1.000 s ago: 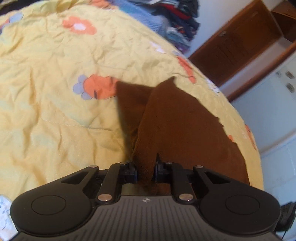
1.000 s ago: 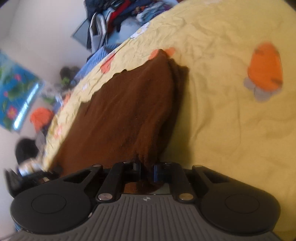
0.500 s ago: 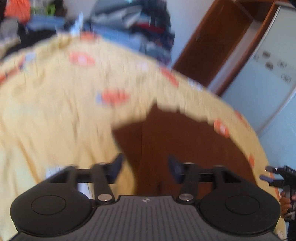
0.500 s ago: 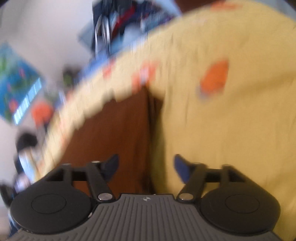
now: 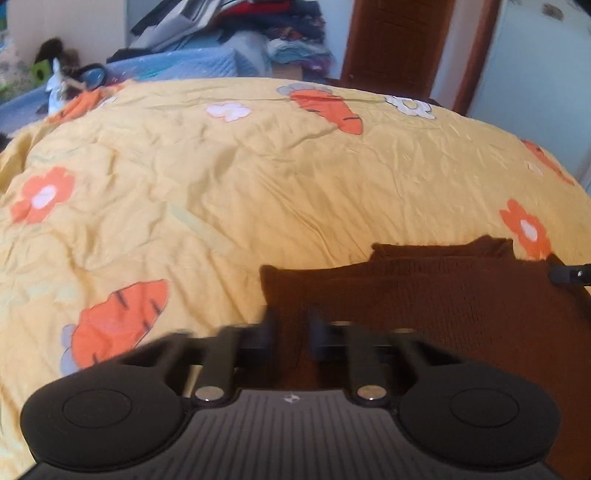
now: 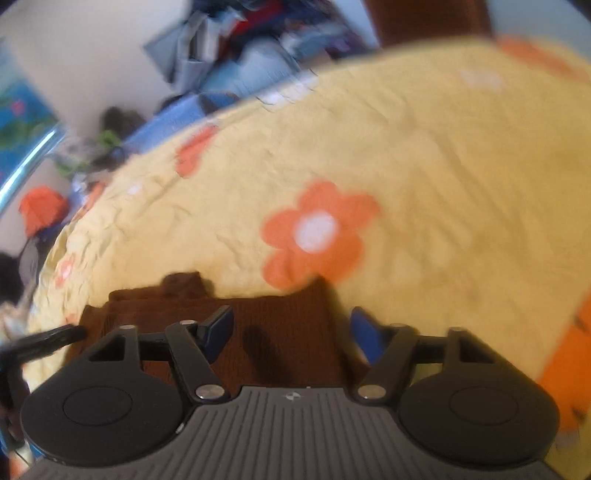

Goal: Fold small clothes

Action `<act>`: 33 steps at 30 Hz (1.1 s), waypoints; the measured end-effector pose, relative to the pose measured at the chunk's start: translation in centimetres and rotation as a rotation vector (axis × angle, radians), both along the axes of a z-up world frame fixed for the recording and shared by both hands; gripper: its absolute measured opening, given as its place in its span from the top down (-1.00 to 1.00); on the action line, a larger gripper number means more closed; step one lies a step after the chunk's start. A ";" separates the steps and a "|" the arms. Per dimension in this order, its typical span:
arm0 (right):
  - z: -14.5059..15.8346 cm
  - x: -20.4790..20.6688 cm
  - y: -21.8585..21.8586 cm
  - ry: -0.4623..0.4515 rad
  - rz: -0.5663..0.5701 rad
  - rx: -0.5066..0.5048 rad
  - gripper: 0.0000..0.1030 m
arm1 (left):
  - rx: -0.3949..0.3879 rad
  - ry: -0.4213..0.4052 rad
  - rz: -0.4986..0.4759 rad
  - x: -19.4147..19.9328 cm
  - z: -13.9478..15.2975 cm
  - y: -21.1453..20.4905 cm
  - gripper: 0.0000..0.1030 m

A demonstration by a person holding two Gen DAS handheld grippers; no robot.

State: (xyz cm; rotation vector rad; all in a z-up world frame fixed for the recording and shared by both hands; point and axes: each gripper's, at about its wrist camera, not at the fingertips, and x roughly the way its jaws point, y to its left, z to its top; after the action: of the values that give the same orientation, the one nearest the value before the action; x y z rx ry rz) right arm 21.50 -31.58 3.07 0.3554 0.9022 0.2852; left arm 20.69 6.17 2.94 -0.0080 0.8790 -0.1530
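A brown knitted garment (image 5: 443,302) lies flat and folded on the yellow bedspread (image 5: 258,184), which is printed with orange flowers and carrots. My left gripper (image 5: 290,325) is shut on the garment's near left corner, with cloth pinched between its blurred fingers. In the right wrist view the same garment (image 6: 280,325) runs under my right gripper (image 6: 291,330). Its blue-padded jaws are closing and still stand apart over the right corner, with cloth between them, not pressing it. One finger of each gripper shows at the edge of the other's view.
Behind the bed are a pile of clothes (image 5: 280,33), a blue quilt (image 5: 192,64) and a wooden door (image 5: 391,40). A blue poster (image 6: 18,122) hangs on the left wall. The bedspread (image 6: 443,166) stretches wide beyond the garment.
Both grippers let go of the raised cloth, opened and swung to the garment's near edge. The garment now lies flat. My left gripper has shut on a corner again.
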 end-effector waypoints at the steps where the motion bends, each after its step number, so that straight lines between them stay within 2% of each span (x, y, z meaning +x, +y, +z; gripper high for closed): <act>1: -0.4 0.2 0.6 0.028 0.035 0.009 0.66 | 0.014 -0.039 0.023 -0.6 0.3 0.0 0.86; 3: 0.4 -0.5 1.5 -0.038 0.057 -0.034 0.67 | -0.009 -0.119 0.076 -1.9 1.4 1.4 0.87; 4: 1.1 -1.0 1.6 -0.075 0.064 -0.030 0.67 | -0.026 -0.130 0.102 -2.4 1.8 2.4 0.87; 6: 2.5 -1.9 1.1 -0.144 0.054 0.016 0.67 | -0.011 -0.086 0.133 -2.4 0.6 3.6 0.87; 7: 2.9 -2.1 1.0 -0.178 0.049 0.007 0.68 | 0.011 -0.066 0.132 -2.3 -0.4 3.7 0.87; 8: 2.8 -1.8 0.9 -0.183 0.043 -0.009 0.68 | 0.025 -0.097 0.124 -2.6 -0.6 3.5 0.86; 10: 1.1 -0.5 1.1 -0.117 0.032 -0.027 0.67 | 0.057 -0.106 0.124 -2.6 -0.2 2.6 0.79; 12: -0.6 -0.2 1.2 -0.069 0.021 -0.024 0.54 | 0.102 -0.113 0.131 -3.1 1.1 1.8 0.70; 13: -0.5 -0.6 1.1 -0.075 -0.007 -0.018 0.23 | 0.138 -0.139 0.135 -3.8 2.1 1.3 0.64; 14: 0.0 -1.0 0.8 -0.087 -0.038 -0.008 -0.09 | 0.155 -0.179 0.131 -4.7 3.1 0.9 0.50; 16: 2.2 -3.2 0.3 -0.201 -0.093 0.001 -0.16 | 0.111 -0.261 0.081 -6.6 4.6 0.0 0.04; 17: 3.3 -4.5 0.3 -0.264 -0.108 0.009 -0.16 | 0.084 -0.286 0.049 -7.2 5.0 -0.7 -0.43; 18: 4.1 -5.3 0.4 -0.295 -0.104 0.033 -0.17 | 0.075 -0.296 0.027 -7.4 5.0 -1.6 -0.58; 20: 4.5 -6.2 2.1 -0.290 -0.029 0.038 -0.24 | 0.103 -0.274 -0.014 -6.8 4.0 -3.6 -0.60; 22: 3.4 -6.1 4.9 -0.268 0.044 -0.092 -0.25 | 0.130 -0.207 -0.013 -5.4 1.9 -4.4 -0.60; 24: 1.0 -5.4 6.7 -0.215 0.079 -0.249 -0.26 | 0.182 -0.134 0.020 -4.2 -1.2 -4.0 -0.61; 25: -0.3 -5.4 6.7 -0.217 0.090 -0.309 -0.26 | 0.104 -0.183 0.043 -4.8 -1.7 -2.7 -0.67; 26: -1.1 -6.2 6.3 -0.298 0.109 -0.339 -0.28 | 0.053 -0.157 0.063 -4.6 -1.7 -1.6 -0.70; 29: -0.6 -6.5 4.2 -0.277 0.069 -0.241 -0.28 | 0.034 -0.140 0.092 -4.8 -1.8 -1.0 -0.81; 31: -0.3 -6.8 3.8 -0.278 0.061 -0.232 -0.28 | 0.052 -0.139 0.097 -4.8 -1.9 -1.4 -0.85; 33: 0.3 -7.2 4.1 -0.270 0.036 -0.250 -0.38 | 0.074 -0.149 0.103 -5.0 -1.8 -1.9 -0.86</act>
State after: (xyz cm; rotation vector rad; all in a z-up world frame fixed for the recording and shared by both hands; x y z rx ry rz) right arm 14.27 -27.51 3.35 0.0663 0.6693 0.2433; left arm 15.65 4.31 1.13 0.0269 0.7337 -0.0238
